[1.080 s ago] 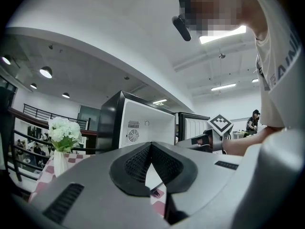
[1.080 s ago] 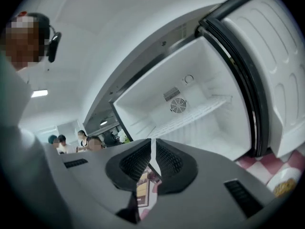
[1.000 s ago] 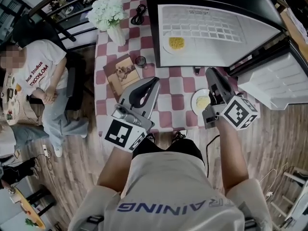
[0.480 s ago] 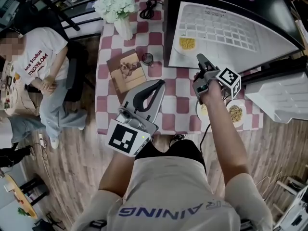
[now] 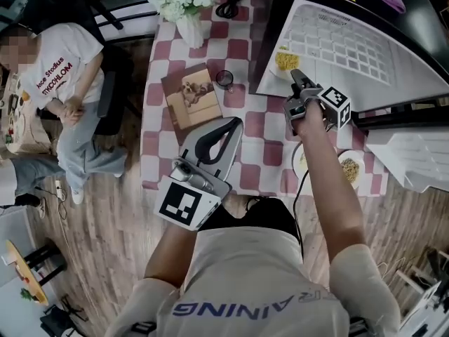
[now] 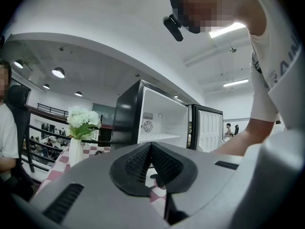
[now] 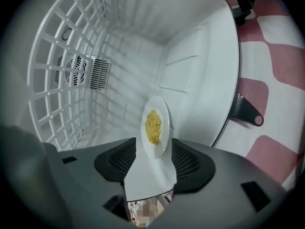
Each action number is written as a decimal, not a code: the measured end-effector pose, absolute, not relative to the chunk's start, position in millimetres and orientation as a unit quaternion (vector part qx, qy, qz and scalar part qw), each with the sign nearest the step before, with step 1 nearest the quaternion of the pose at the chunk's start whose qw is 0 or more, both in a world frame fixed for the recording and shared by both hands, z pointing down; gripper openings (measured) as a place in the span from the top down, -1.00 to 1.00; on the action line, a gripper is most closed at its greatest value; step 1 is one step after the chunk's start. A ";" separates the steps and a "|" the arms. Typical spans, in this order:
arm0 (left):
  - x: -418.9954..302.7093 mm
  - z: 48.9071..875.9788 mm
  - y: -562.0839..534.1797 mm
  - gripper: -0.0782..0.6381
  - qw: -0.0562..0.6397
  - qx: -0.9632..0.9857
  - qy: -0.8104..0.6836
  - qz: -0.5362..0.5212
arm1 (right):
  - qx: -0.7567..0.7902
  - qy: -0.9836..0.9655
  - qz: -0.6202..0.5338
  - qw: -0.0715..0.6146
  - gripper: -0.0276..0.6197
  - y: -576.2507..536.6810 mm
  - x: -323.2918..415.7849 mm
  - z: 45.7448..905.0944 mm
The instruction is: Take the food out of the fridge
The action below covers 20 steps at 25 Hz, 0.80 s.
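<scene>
Noodles (image 7: pixel 153 126) lie in a small yellow heap on a white plate (image 7: pixel 158 149) that rests on the smooth floor of the open fridge (image 7: pixel 190 56), under its wire shelf (image 7: pixel 52 56). The plate is straight ahead of the right tongs (image 7: pixel 153 140), and its near rim is lined up with the gap between them. These tongs have just been opening and now stand spread wide. The pads flank the rim but press on nothing, so the food is not yet gripped.

The right tongs are rolled onto their side, which puts one pad above the plate and the other beneath it. That looks chosen so they can pinch the thin rim from top and bottom and keep the plate flat. From the head view, the right tongs (image 5: pixel 296 75) reach just past the fridge's threshold, with the noodles just beyond their tips.

Behind them, beside the person's forearm, two more plates sit on the checked worktop (image 5: pixel 273 128). One holds noodles (image 5: pixel 349 168), and the other (image 5: pixel 300 161) is half hidden by the arm, which probably marks this as the unloading spot.

The left tongs (image 6: pixel 151 145) are pressed together on nothing and held level over the worktop's near edge. They sit well to the left of the fridge opening, apparently parked clear of the reach.
</scene>
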<state>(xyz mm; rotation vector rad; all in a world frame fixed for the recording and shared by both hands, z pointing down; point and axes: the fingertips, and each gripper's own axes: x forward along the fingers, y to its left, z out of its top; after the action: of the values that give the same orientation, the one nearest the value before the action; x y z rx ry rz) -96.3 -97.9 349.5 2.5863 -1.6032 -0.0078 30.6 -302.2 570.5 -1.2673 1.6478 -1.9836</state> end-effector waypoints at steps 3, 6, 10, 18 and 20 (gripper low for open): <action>-96.6 350.0 -97.1 0.76 0.075 0.844 -0.531 -0.009 | -0.443 0.556 -0.691 0.133 0.21 -305.7 29.3 576.4; -99.4 351.8 -96.4 0.76 0.073 0.844 -0.532 -0.010 | -0.445 0.549 -0.692 0.144 0.21 -313.3 28.9 579.4; -106.9 356.5 -96.7 0.76 0.066 0.842 -0.535 -0.012 | -0.448 0.538 -0.698 0.153 0.22 -319.9 26.7 579.9; -114.2 362.5 -93.6 0.76 0.075 0.841 -0.535 -0.008 | -0.444 0.523 -0.711 0.155 0.80 -310.9 29.0 592.3; -114.8 362.7 -93.6 0.76 0.075 0.843 -0.533 -0.008 | -0.429 0.533 -0.708 0.179 0.82 -311.2 29.2 588.5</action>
<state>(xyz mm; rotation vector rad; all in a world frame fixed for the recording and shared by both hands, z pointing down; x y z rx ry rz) -114.8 -93.6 362.7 2.5271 -1.5998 -0.0235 29.2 -311.2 588.5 -1.2123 1.5059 -2.0010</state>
